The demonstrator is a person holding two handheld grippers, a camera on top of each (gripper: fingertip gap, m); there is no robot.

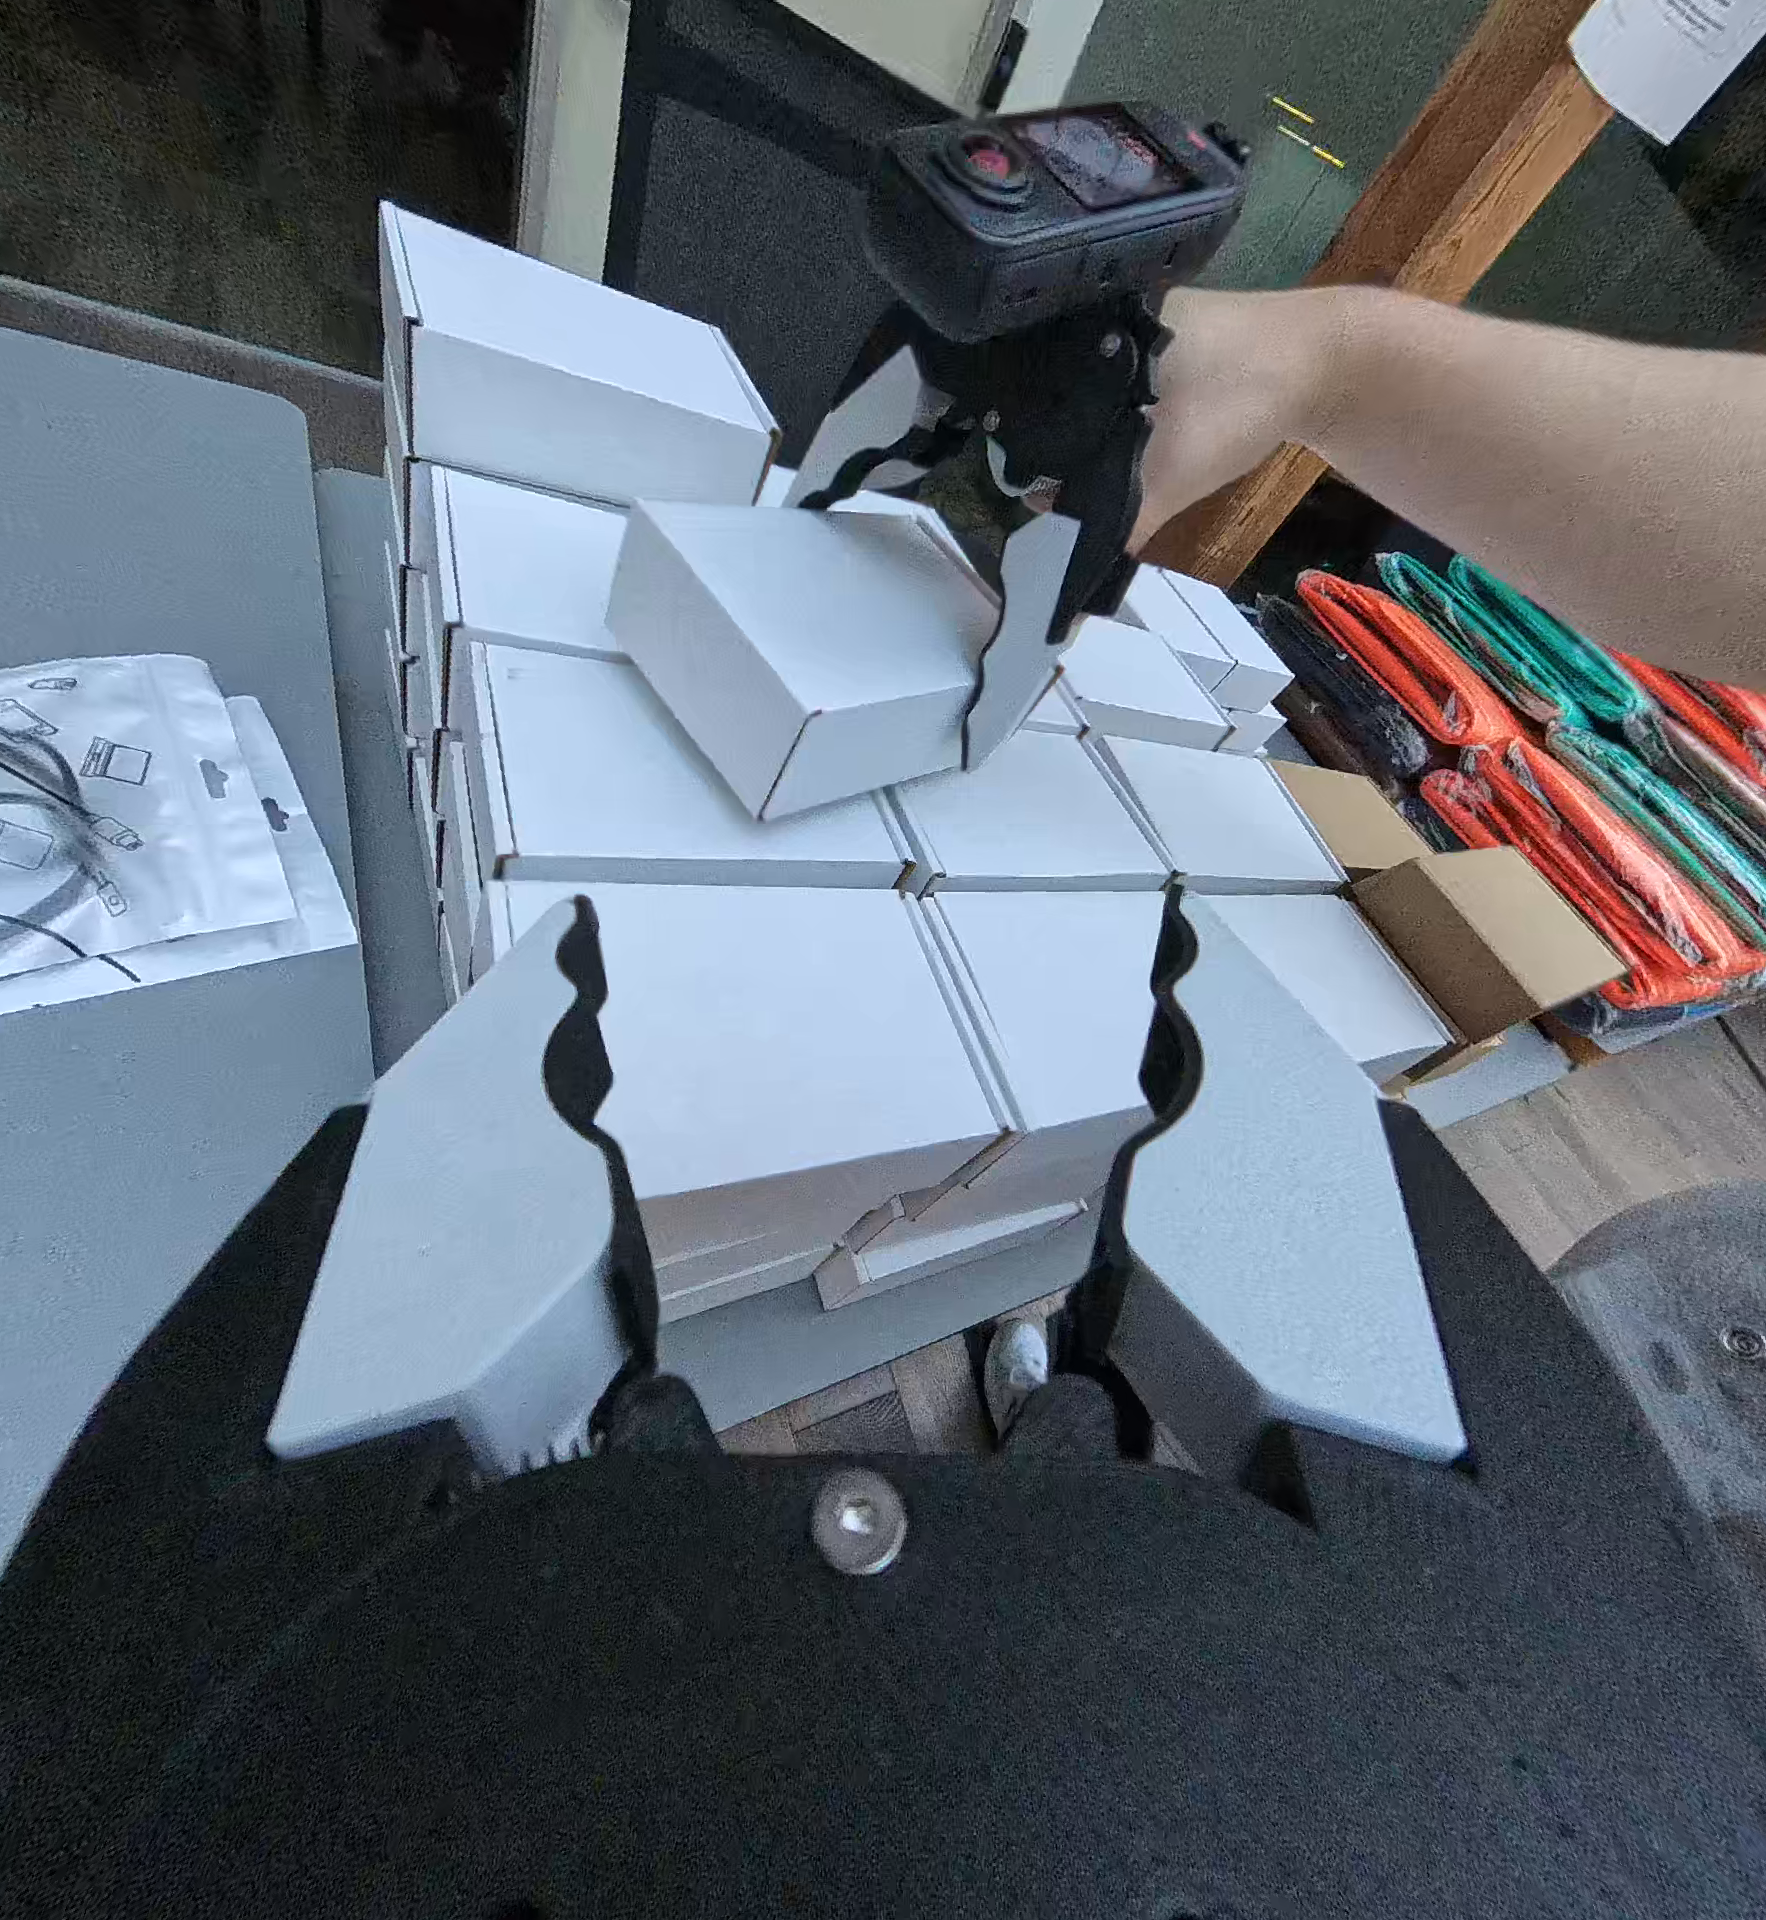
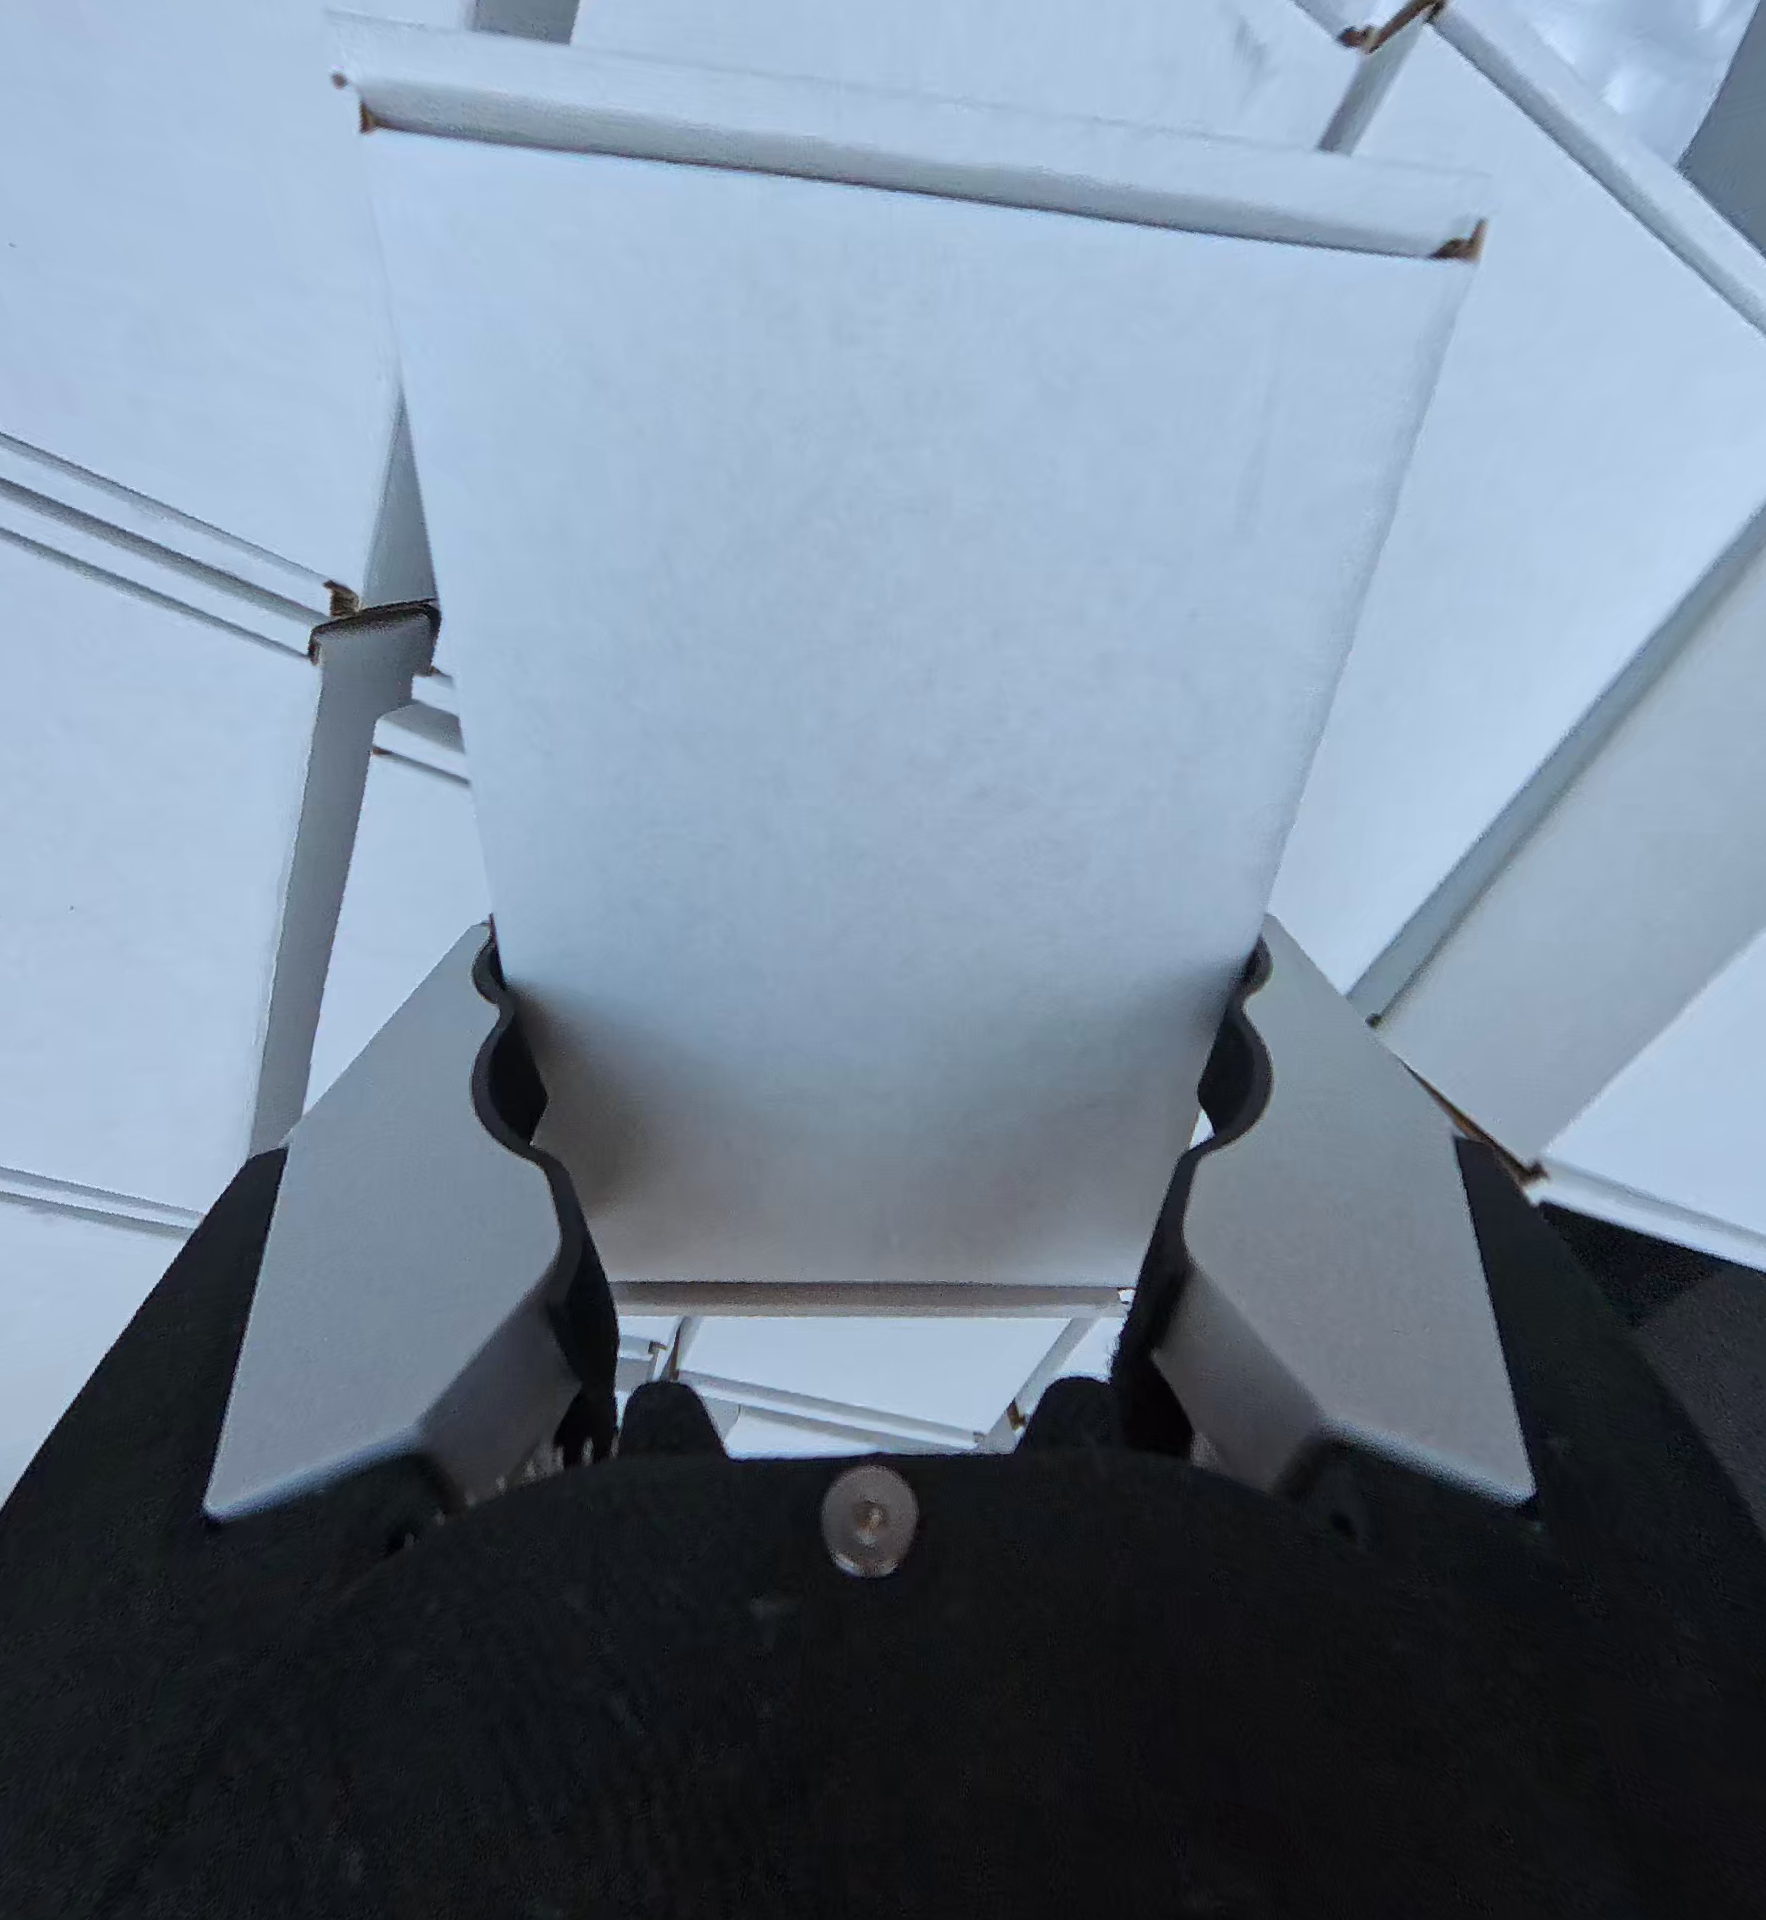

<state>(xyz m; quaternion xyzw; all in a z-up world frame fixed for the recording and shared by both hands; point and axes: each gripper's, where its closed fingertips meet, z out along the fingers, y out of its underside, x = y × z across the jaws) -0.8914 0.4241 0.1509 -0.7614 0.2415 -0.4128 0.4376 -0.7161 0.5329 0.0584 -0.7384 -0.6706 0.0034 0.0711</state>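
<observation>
While the right gripper (image 1: 894, 613) pinches a white box (image 1: 806, 644) across its width, raised and tilted just above the stacked white boxes (image 1: 754, 1029), the box's long axis runs forward from the fingers. Spread and empty, the left gripper (image 1: 874, 1039) hovers over the stack's near edge, beside a grey table (image 1: 110, 499).
</observation>
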